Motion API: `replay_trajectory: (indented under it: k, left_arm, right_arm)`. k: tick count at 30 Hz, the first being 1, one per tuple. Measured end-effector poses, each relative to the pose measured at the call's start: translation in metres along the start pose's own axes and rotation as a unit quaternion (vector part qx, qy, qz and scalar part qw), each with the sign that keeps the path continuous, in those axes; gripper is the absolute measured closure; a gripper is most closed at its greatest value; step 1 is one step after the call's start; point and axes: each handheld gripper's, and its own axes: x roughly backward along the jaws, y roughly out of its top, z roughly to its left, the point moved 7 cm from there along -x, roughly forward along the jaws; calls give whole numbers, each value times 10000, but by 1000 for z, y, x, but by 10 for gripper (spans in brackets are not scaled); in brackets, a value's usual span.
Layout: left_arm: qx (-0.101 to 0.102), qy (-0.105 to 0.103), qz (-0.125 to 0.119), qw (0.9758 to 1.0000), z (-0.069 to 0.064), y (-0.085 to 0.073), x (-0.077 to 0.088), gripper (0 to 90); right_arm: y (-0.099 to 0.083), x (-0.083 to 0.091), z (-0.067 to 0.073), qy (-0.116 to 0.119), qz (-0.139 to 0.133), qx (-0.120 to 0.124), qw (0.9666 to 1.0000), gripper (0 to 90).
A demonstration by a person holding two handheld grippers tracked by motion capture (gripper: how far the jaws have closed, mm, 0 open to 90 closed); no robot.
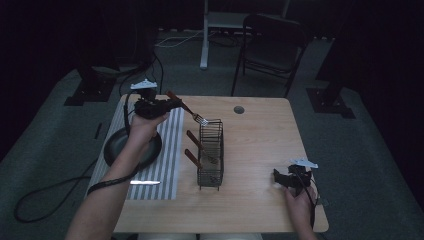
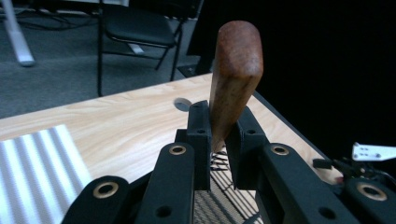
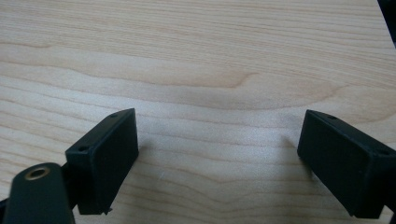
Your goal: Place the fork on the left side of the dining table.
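A fork (image 1: 192, 113) with a brown wooden handle (image 2: 236, 79) is held in the air, its tines just over the top rim of the black wire rack (image 1: 210, 152). My left gripper (image 1: 174, 103) is shut on the handle, whose end sticks up between the jaws of my left gripper (image 2: 218, 140). Two more wooden-handled utensils (image 1: 194, 141) lean inside the rack. My right gripper (image 1: 277, 177) rests near the table's front right corner. In the right gripper view my right gripper (image 3: 219, 158) stands open over bare wood.
A dark round pan (image 1: 120, 146) lies on a striped mat (image 1: 167, 160) at the table's left, with a silver knife (image 1: 145, 182) near the mat's front. A cable hole (image 1: 239, 109) sits at the far edge. A chair (image 1: 272, 40) stands beyond the table.
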Motion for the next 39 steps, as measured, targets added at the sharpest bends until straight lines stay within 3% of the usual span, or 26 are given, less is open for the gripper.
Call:
replay_trajectory:
  k: [7, 19, 30, 33, 39]
  left_arm:
    - [-10, 272, -41, 9996, 19, 1, 13, 805]
    - [286, 708, -71, 9971, 61, -15, 19, 805]
    - [697, 1071, -119, 9917, 103, -37, 18, 805]
    - [807, 1188, -87, 9896, 115, -43, 16, 805]
    - [1173, 1414, -187, 9828, 138, -53, 17, 805]
  right_arm:
    - [0, 0, 0, -1, 2, 5, 10000, 120]
    - [0, 0, 0, -1, 2, 6, 10000, 120]
    - [0, 0, 0, 0, 1, 4, 10000, 120]
    - [0, 0, 0, -2, 2, 6, 10000, 120]
    - [0, 0, 0, -1, 2, 5, 10000, 120]
